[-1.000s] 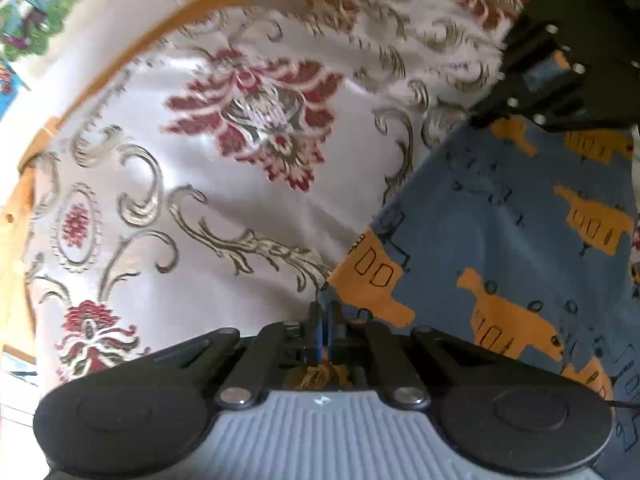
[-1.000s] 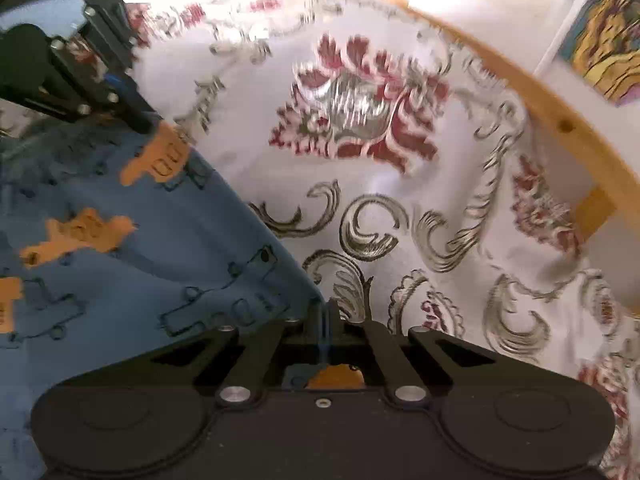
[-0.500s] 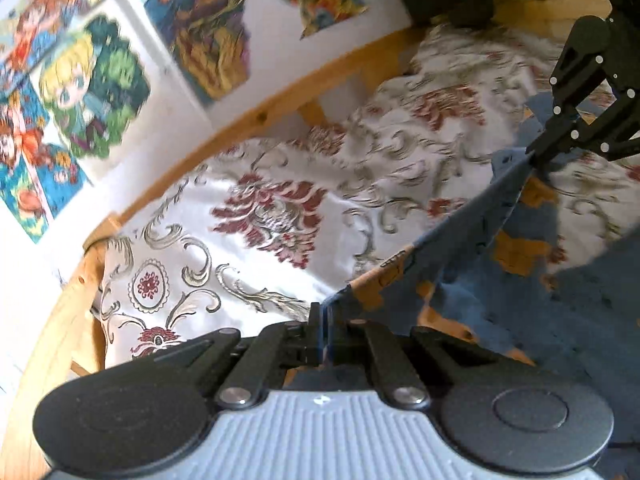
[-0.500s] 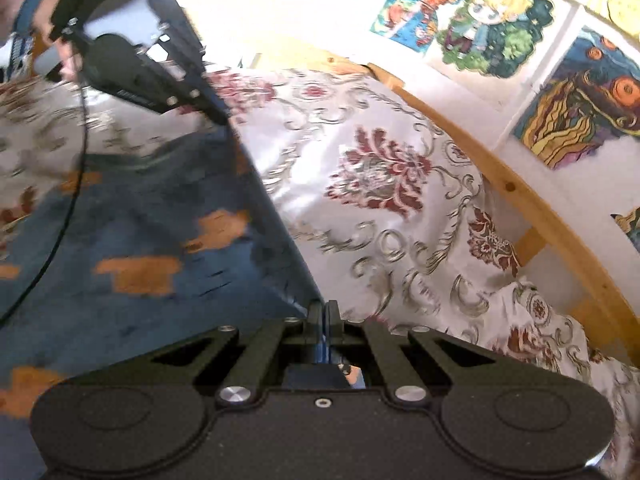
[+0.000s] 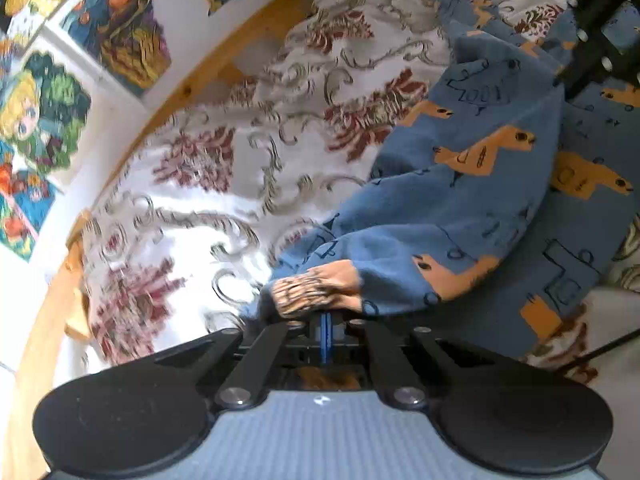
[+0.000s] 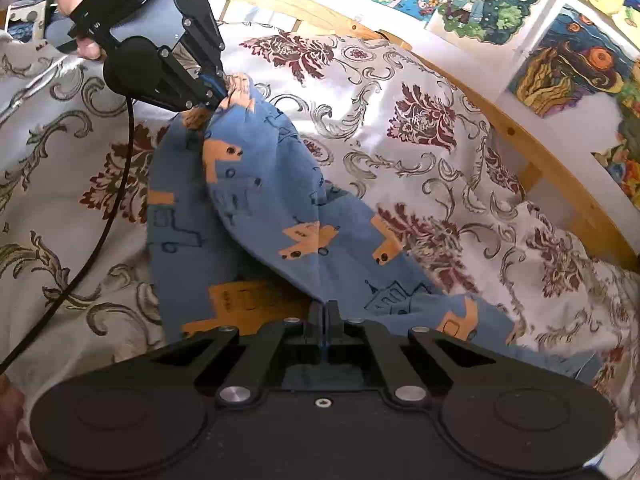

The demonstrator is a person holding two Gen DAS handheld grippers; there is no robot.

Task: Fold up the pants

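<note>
Both grippers (image 5: 326, 322) (image 6: 325, 320) clamped on unlabelled pants (image 6: 248, 184)

Bed (image 6: 440, 92) w/ blue pants (image 6: 256, 200)

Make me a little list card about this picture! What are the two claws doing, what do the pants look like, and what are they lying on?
Pants: blue cotton pants with orange digger prints, partly lifted and draped
Left claw: left claw shut on an orange-printed edge of the pants
Right claw: right claw shut on blue fabric
Surface: white bedspread with red flowers and grey swirls
Frame: wooden bed rail
Wall: colourful cartoon drawings
</note>
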